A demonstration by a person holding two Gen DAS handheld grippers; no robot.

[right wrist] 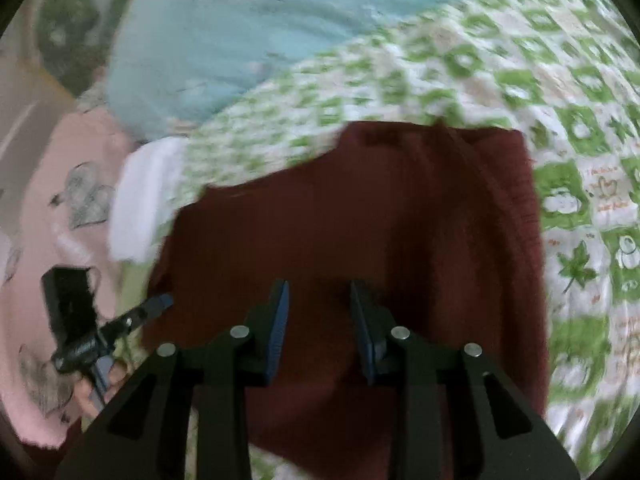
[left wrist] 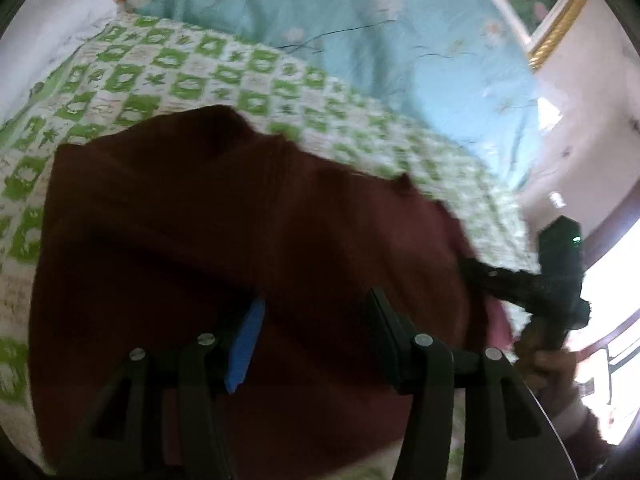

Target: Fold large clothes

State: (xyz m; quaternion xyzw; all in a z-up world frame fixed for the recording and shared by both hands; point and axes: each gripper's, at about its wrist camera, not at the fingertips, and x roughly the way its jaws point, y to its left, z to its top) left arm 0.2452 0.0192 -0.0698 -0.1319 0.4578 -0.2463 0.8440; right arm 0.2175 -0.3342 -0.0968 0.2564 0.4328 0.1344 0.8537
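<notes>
Nearest the lens: left hand-held gripper [left wrist: 316, 320], jaws partly parted, nothing between them that I can see; dark red cloth lies below the gap. No grip.

Right hand-held gripper [right wrist: 318, 320]: jaws parted more narrowly, likewise clamping nothing. I judge both are angled down over the cloth's near part to take hold of an edge there, though I cannot tell whether either touches it.

Task item: maroon garment [left wrist: 240, 220], large, spread fairly flat on the bed, with one raised hump at its far edge. I read it as laid out for folding, with at least one fold already in.

Beneath it: green-and-white checked quilt [left wrist: 180, 68], serving as the folding ground. Beyond: pale blue floral duvet [left wrist: 360, 20]; white bedding [left wrist: 44, 28] at the far left.

View differences: my left wrist camera shows the right unit from outside, gripped by a hand [left wrist: 548, 364], plus a bright window. My right wrist camera alone shows pink fabric with heart prints [right wrist: 60, 200], the garment's squared far corner, and the left unit's blue pad tips near the cloth's side edge. Both views are motion-blurred.
</notes>
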